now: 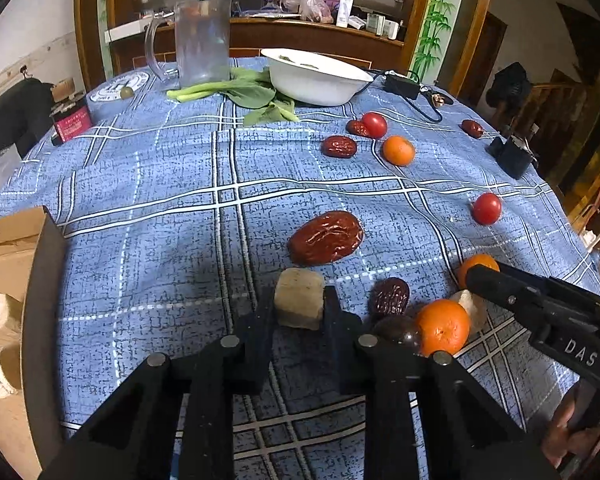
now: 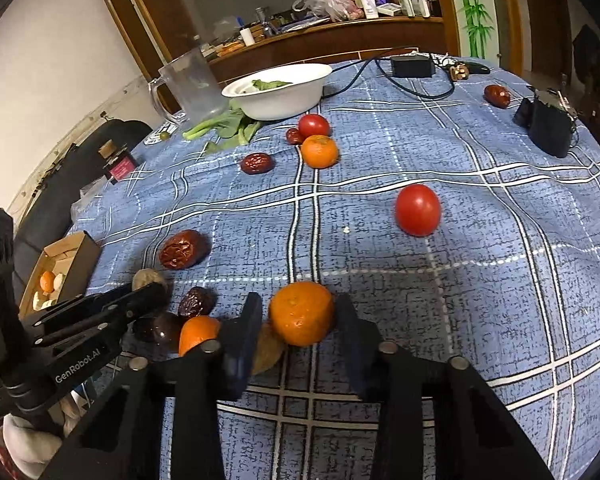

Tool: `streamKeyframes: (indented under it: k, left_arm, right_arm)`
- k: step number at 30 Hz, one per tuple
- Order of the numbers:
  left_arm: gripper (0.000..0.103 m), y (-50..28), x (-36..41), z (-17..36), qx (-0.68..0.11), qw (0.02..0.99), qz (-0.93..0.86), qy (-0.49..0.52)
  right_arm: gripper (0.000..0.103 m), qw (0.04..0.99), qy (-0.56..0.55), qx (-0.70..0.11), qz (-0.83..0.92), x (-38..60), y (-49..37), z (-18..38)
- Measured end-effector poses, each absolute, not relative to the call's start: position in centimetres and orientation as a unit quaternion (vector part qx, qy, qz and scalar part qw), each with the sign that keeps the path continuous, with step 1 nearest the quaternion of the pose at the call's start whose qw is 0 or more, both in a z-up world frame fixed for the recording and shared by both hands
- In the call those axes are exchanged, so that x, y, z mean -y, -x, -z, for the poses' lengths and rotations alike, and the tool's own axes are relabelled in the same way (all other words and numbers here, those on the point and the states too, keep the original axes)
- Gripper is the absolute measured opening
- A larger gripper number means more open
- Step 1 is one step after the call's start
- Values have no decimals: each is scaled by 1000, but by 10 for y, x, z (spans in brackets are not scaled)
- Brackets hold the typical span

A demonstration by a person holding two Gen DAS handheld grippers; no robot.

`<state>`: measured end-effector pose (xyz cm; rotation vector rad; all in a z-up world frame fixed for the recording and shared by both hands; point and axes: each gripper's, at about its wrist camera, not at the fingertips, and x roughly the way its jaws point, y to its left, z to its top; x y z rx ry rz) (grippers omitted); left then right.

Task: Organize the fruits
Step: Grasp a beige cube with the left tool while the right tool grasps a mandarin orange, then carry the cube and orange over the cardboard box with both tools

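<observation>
The left claw clamps a pale beige chunk, perhaps a biscuit, on the blue plaid tabletop. The right claw grips an orange. Just beyond lie a red date and a tomato. A cardboard box sits left.

Bowl at the tablecloth's far edge — jug left of it
</observation>
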<state>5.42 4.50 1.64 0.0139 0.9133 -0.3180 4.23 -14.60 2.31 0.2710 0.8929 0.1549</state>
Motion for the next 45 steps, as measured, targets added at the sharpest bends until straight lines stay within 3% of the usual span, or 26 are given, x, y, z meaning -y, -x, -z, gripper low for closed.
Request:
streamKeyframes:
  k: [12,19,33,45]
  left_arm:
    - [22,-52,-66,-32,-409,899,149,39]
    - [22,-11,-101,-69,-379,912,137,75]
    - [22,51,-270,-105,-356,927,4,116]
    - [22,53,-327,-84,-374,920,-40,112]
  right_arm:
    - [36,898,-163,-403,-73,155,-33,-35]
    - [36,905,-156,-386,-93,138,-8,-64]
    - [37,899,-78,-371,-221,-6,15,-111]
    - [37,877,-16,-393,-277,-105,10,-98]
